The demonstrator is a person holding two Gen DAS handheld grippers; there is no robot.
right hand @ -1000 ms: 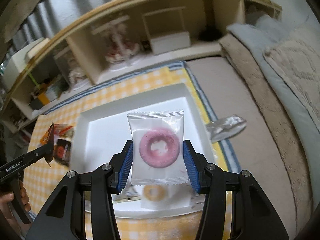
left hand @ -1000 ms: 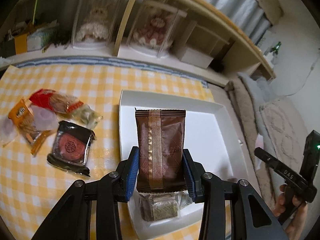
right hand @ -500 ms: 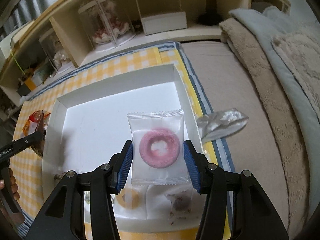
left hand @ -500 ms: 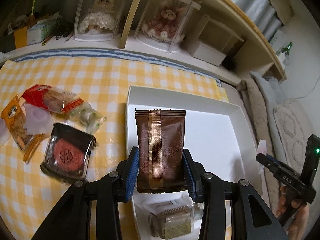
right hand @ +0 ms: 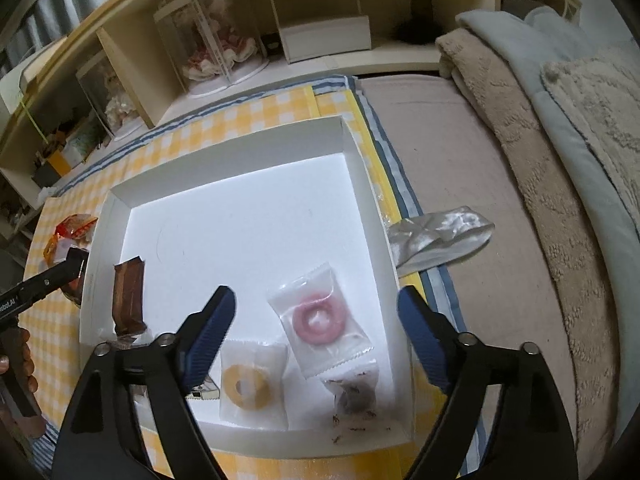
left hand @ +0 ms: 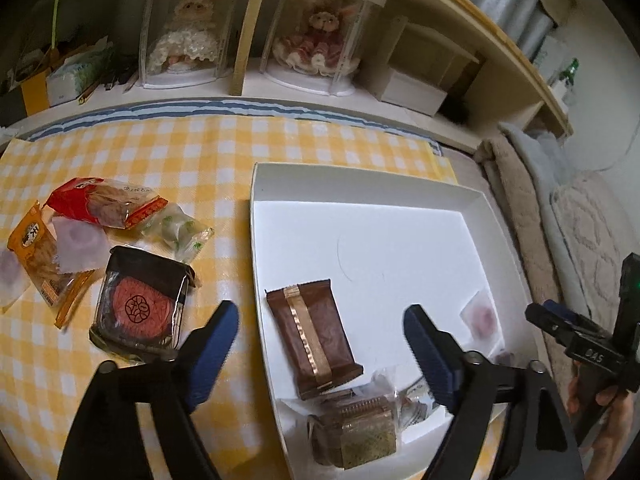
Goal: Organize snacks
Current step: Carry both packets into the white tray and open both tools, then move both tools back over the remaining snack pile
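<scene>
Opening now, your left gripper (left hand: 320,344) has its jaws spread wide above the white shallow cardboard tray (left hand: 360,184); the brown foil snack packet with a gold stripe (left hand: 314,342) lies flat on the tray floor between them, pads clear of it. Your right gripper (right hand: 316,320) is opening too, and the clear wrapper with a pink ring biscuit (right hand: 320,320) sits released in the tray's near right area, overlapping a clear wrapper with a yellow ring biscuit (right hand: 250,386) and a clear pouch with a dark snack (right hand: 356,394). Unsorted snacks lie left of the tray on the yellow checked cloth (left hand: 200,152), among them a black packet with a red round cake (left hand: 140,308).
</scene>
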